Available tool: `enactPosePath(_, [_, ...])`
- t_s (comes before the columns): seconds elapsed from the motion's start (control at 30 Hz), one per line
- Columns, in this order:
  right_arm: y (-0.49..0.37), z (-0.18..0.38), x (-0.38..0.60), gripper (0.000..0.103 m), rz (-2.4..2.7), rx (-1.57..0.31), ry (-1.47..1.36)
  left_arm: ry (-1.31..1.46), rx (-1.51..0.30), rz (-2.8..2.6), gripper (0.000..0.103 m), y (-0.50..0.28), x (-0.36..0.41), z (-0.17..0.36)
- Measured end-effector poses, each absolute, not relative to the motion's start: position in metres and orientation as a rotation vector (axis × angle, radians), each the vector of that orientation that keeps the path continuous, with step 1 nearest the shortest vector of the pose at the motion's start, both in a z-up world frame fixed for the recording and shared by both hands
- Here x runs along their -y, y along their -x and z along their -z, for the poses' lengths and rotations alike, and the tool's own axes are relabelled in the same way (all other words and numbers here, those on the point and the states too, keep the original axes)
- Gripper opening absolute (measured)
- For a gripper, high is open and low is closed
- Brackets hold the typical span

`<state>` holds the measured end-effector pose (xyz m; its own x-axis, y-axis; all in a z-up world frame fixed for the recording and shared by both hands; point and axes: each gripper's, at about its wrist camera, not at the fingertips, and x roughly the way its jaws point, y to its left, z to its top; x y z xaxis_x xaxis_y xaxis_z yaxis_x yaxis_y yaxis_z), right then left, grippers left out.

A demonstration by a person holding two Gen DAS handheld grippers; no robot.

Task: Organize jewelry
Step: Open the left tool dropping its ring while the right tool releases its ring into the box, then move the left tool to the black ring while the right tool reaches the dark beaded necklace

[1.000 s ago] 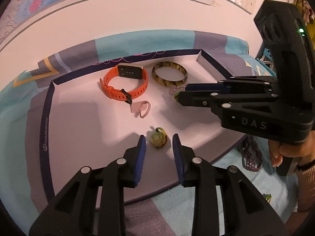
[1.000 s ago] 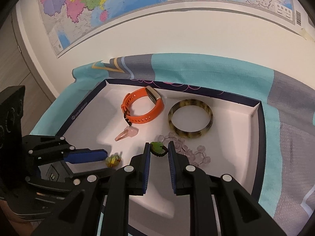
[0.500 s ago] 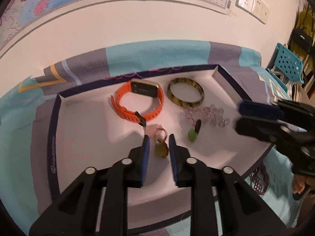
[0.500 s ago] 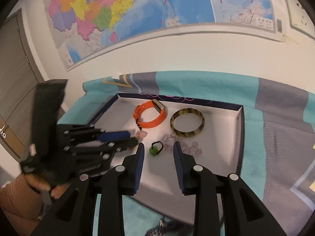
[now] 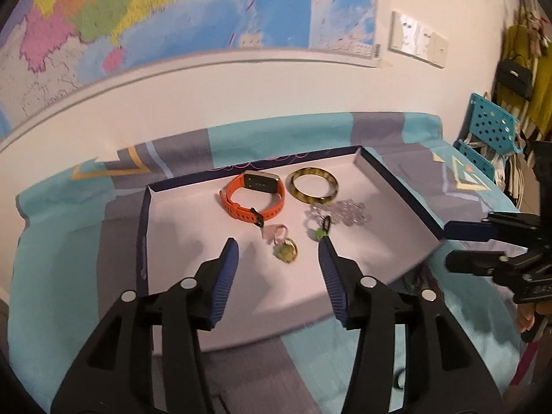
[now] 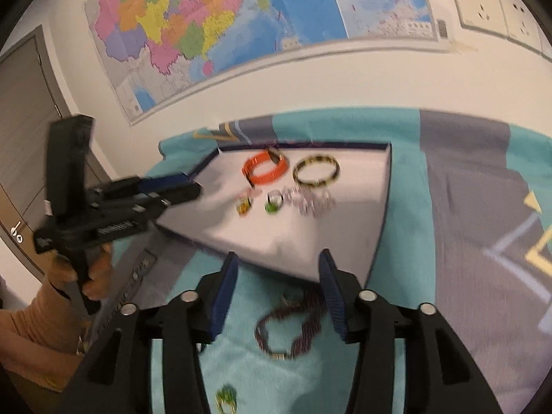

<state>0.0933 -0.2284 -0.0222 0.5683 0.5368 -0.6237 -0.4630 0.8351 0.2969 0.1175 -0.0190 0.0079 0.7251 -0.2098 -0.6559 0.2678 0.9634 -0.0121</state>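
Observation:
A white tray with a navy rim (image 5: 144, 220) (image 6: 386, 186) lies on a teal and grey cloth. In it are an orange watch (image 5: 253, 195) (image 6: 265, 170), a tortoiseshell bangle (image 5: 313, 185) (image 6: 316, 171), a clear bead bracelet (image 5: 341, 211) (image 6: 312, 201), a pink ring (image 5: 274, 232), a yellow-green ring (image 5: 286, 252) (image 6: 243, 206) and a green ring (image 5: 321, 232) (image 6: 273, 204). My left gripper (image 5: 277, 258) is open and empty above the tray's near part. My right gripper (image 6: 277, 274) is open and empty, over a dark beaded necklace (image 6: 293, 324) on the cloth.
A small green piece (image 6: 226, 398) lies on the cloth near the right gripper's base. A wall with a map (image 6: 241, 17) stands behind the table. A teal basket (image 5: 490, 131) is at the far right. A keyboard-like strip (image 6: 131, 283) lies beside the tray.
The left gripper opened, let go of the yellow-green ring in the tray and pulled back. The right gripper opened wider and drew back out of the tray to above the dark necklace.

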Motion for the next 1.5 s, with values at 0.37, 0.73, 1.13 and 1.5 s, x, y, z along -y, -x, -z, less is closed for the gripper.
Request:
enactPosePath(0.37, [-0.074,0.052,0.219,0.060,-0.575,-0.841,-0.065,-0.104,-0.742,0.351,0.058,-0.061,0.030,0.012])
enactPosePath(0.73, [-0.074,0.061,0.200,0.058,-0.504,-0.858,0.031,-0.097,-0.787,0.403,0.062,-0.035,0.042,0.032])
enactPosePath(1.13, [-0.066,0.062,0.208,0.004,-0.471,-0.855,0.084,-0.088,-0.809,0.422,0.062,-0.028,0.045,0.040])
enactPosePath(1.5, [-0.049,0.042,0.234,0.004,-0.493,-0.811,-0.015,-0.118,-0.817,0.527,0.059,-0.018,0.060,0.043])
